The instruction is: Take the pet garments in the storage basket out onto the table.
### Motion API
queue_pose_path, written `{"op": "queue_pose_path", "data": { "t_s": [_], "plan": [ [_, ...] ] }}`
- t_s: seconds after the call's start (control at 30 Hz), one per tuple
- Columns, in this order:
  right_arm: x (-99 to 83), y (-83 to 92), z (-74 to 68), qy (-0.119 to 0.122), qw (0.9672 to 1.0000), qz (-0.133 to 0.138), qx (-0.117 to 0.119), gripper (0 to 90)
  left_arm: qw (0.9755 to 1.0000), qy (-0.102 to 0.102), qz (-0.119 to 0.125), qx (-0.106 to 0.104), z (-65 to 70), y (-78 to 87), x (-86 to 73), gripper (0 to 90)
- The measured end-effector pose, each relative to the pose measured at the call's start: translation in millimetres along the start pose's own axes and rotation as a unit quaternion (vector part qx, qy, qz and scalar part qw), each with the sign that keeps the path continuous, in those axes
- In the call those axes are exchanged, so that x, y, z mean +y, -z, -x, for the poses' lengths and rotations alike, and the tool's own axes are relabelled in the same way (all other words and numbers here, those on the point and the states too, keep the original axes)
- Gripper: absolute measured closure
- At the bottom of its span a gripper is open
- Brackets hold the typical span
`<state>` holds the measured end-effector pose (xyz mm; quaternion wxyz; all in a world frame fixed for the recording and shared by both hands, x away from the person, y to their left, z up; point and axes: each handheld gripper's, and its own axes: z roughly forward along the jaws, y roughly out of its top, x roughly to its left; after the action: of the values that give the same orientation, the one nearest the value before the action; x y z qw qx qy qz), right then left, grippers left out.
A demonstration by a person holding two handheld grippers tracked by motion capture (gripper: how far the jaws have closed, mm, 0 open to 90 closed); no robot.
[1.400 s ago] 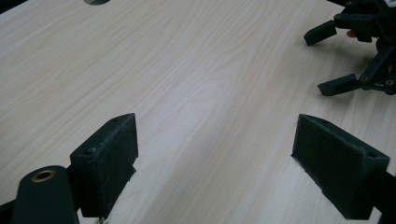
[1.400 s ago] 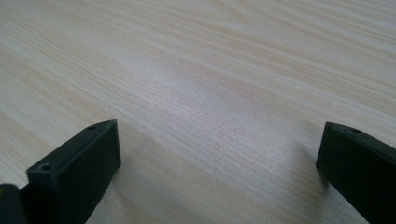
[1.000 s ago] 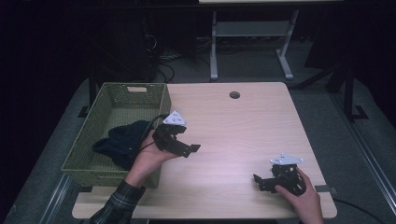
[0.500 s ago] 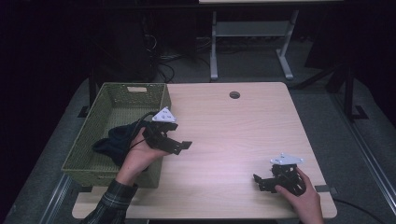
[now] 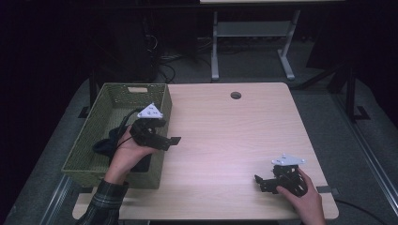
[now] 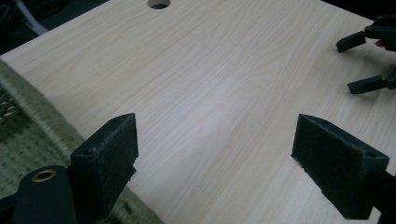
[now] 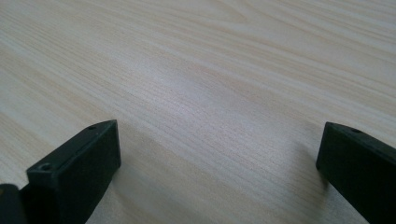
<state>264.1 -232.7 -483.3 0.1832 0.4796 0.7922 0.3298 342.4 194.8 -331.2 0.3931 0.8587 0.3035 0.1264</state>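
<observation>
The dark cloth (image 5: 110, 143) lies bunched in the near half of the green woven basket (image 5: 117, 96), which sits on the left end of the counter (image 5: 225, 136). Part of the bundle is hidden under the left hand (image 5: 126, 152), so its full outline and any long axis cannot be made out.

The left gripper (image 5: 171, 140) hovers above the basket's right wall, its fingers (image 6: 109, 154) spread wide and holding nothing. They point out over the bare wood, away from the cloth. In the left gripper view the woven rim sits at the lower left corner, behind and below the near finger, so the cloth lies back and to the left of where the fingers now aim. To reach it, this gripper would probably have to turn back and dip into the basket.

The right gripper (image 5: 263, 180) rests low near the counter's front right corner, well apart from the basket, its fingers (image 7: 74, 161) also wide apart and empty. The left hand is plainly the nearer one.
</observation>
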Motion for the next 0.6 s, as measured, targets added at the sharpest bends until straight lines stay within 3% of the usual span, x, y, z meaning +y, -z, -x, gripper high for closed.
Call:
{"op": "queue_pose_path", "data": {
  "t_s": [0.6],
  "plan": [
    [0.0,0.0,-0.2,-0.001,1.0,0.0,0.0,0.0,0.9982,0.033,-0.012,0.048,-35.5,28.4,-23.0,14.3]
  ]
}}
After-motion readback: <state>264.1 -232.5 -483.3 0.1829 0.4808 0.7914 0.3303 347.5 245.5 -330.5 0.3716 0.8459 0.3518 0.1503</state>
